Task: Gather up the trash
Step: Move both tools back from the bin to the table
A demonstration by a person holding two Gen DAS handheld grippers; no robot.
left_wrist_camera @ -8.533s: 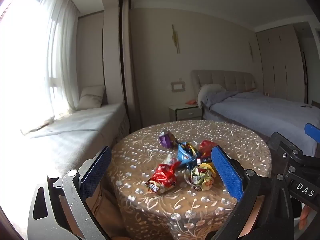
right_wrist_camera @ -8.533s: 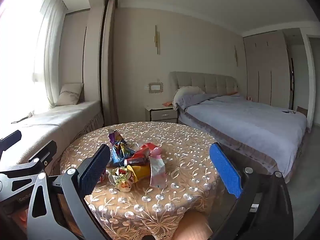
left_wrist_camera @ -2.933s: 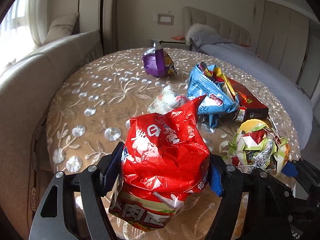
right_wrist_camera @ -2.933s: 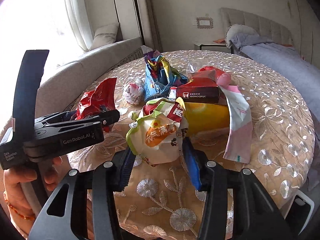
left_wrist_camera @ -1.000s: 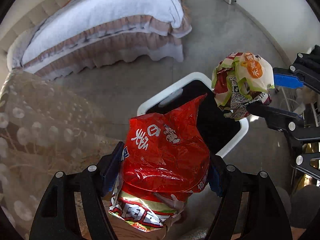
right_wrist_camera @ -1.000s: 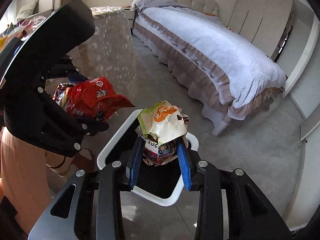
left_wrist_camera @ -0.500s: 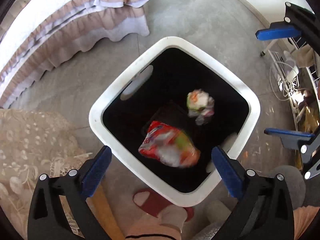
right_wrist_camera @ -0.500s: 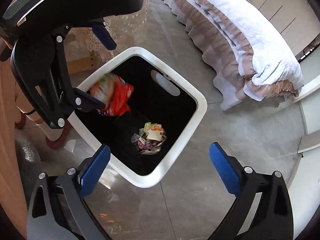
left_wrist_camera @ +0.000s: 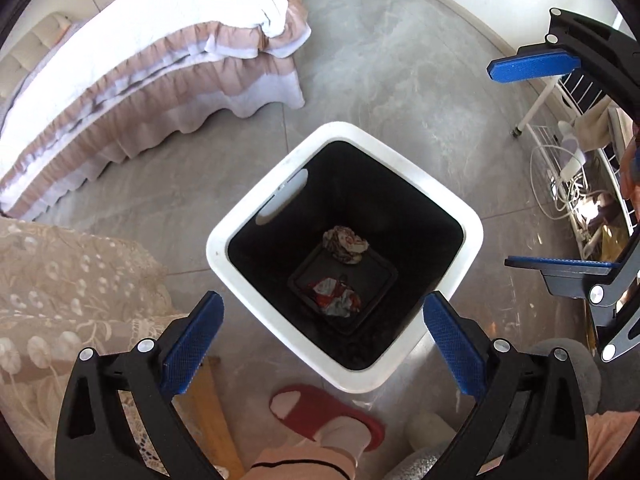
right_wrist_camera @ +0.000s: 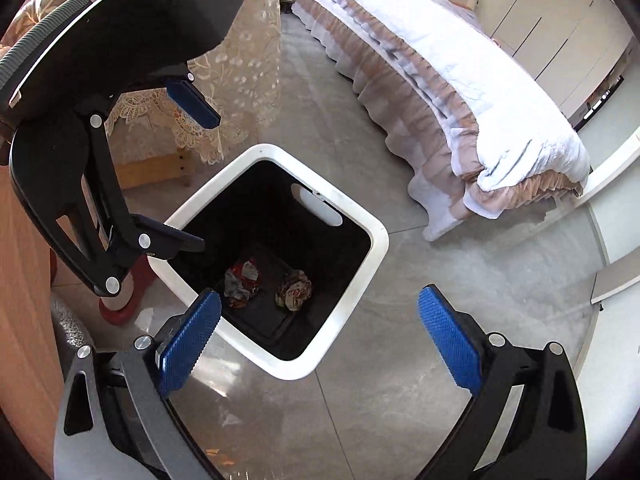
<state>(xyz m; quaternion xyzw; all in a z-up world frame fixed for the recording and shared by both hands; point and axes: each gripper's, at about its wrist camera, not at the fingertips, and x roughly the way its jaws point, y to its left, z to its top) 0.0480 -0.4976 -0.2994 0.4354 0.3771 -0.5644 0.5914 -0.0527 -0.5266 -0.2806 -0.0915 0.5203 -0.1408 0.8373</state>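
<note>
A white square trash bin (left_wrist_camera: 440, 200) with a black inside stands on the grey floor; it also shows in the right wrist view (right_wrist_camera: 376, 252). At its bottom lie a red snack bag (left_wrist_camera: 334, 300) (right_wrist_camera: 242, 282) and a crumpled yellow-green wrapper (left_wrist_camera: 346, 244) (right_wrist_camera: 294, 290). My left gripper (left_wrist_camera: 320, 338) is open and empty above the bin's near edge. My right gripper (right_wrist_camera: 318, 344) is open and empty above the bin's corner. Each gripper shows in the other's view, the right one (left_wrist_camera: 560, 164) and the left one (right_wrist_camera: 192, 172).
A bed (left_wrist_camera: 140, 60) (right_wrist_camera: 460, 64) with a frilled skirt stands beyond the bin. The lace tablecloth (left_wrist_camera: 60, 280) (right_wrist_camera: 240, 60) hangs beside the bin. A foot in a red slipper (left_wrist_camera: 328, 416) is by the bin. A white wire rack (left_wrist_camera: 568, 152) stands at the right.
The red bag and the crumpled wrapper have dropped from mid-fall to the bin's bottom and lie still. Both grippers stay open and have risen a little above the bin.
</note>
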